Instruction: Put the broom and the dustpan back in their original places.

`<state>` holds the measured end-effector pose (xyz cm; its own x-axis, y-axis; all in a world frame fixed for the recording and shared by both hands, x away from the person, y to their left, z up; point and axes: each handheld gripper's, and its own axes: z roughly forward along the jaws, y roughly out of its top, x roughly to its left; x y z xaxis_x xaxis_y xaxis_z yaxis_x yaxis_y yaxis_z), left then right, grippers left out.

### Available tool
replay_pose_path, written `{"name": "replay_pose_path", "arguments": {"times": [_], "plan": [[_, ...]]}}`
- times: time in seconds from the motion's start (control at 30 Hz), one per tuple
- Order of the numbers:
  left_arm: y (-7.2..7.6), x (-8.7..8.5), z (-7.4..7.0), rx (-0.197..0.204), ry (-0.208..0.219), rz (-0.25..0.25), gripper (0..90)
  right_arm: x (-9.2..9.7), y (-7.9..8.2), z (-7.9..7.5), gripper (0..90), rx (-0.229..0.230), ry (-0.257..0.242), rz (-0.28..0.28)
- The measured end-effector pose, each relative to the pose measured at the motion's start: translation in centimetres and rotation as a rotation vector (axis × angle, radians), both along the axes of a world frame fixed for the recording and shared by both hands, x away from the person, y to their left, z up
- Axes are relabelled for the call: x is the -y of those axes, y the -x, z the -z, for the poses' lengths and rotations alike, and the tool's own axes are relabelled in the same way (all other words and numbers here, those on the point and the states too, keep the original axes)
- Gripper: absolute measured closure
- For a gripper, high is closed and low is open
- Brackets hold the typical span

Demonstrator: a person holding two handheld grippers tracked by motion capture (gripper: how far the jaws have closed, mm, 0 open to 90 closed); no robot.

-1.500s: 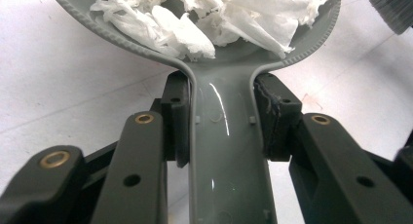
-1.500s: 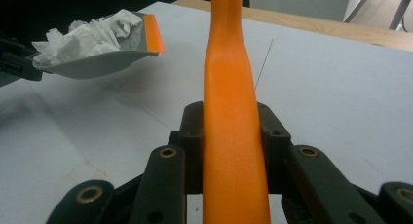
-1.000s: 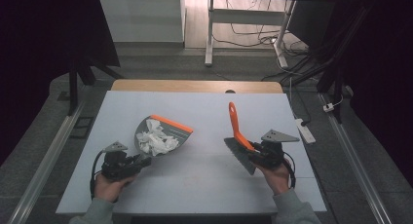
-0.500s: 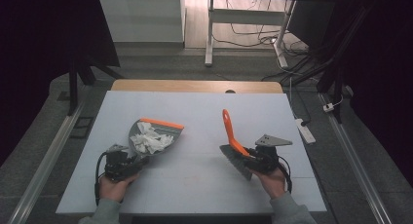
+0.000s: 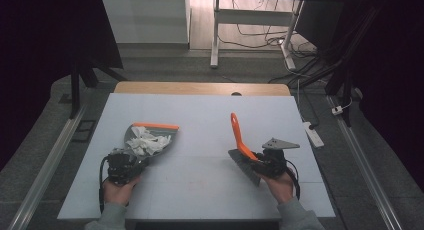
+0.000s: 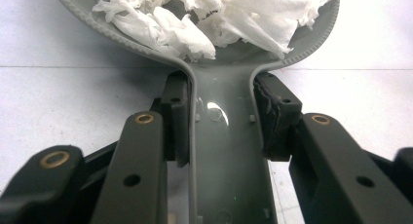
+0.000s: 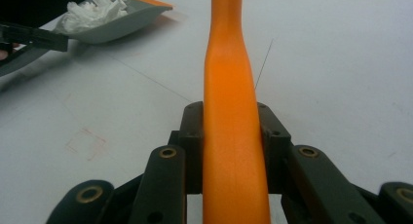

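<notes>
My left gripper (image 5: 131, 161) is closed on the handle of the grey dustpan (image 5: 150, 138), full of crumpled tissue (image 5: 146, 141), low over the table (image 5: 200, 115). I must keep it level. My right gripper (image 5: 260, 160) clamps the orange brush (image 5: 239, 137), well apart.

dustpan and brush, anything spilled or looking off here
Nothing spilled: the crumpled tissue sits inside the dustpan. One oddity in the left gripper view: a jaw pad looks frayed and rough along its edge.
</notes>
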<state>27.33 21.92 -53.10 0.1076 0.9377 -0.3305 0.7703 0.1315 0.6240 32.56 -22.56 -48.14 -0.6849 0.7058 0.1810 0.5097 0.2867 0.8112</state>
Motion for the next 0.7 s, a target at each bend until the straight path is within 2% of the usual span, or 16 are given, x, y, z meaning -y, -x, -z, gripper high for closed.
{"name": "replay_pose_path", "arguments": {"times": [0.2, 0.33, 0.47, 0.63, 0.7], "plan": [[-0.3, 0.2, 0.3, -0.025, -0.022, -0.032, 61.1, 0.1, -0.7, 0.8, 70.1, -0.050, 0.012, 0.010], [-0.3, 0.4, 0.4, -0.024, -0.038, -0.027, 61.0, 0.2, -1.3, 1.2, 70.1, -0.071, 0.020, 0.022], [-0.3, 0.4, 0.5, -0.023, -0.033, -0.024, 60.4, 0.4, -1.8, 1.5, 70.0, -0.090, 0.027, 0.041], [-0.3, 0.4, 0.4, -0.025, -0.019, -0.014, 51.5, 1.3, -3.1, 1.9, 69.2, -0.135, 0.005, 0.061], [-0.3, 0.4, 0.4, -0.024, -0.024, -0.013, 45.4, 1.7, -3.5, 2.0, 68.5, -0.146, 0.020, 0.070]]}}
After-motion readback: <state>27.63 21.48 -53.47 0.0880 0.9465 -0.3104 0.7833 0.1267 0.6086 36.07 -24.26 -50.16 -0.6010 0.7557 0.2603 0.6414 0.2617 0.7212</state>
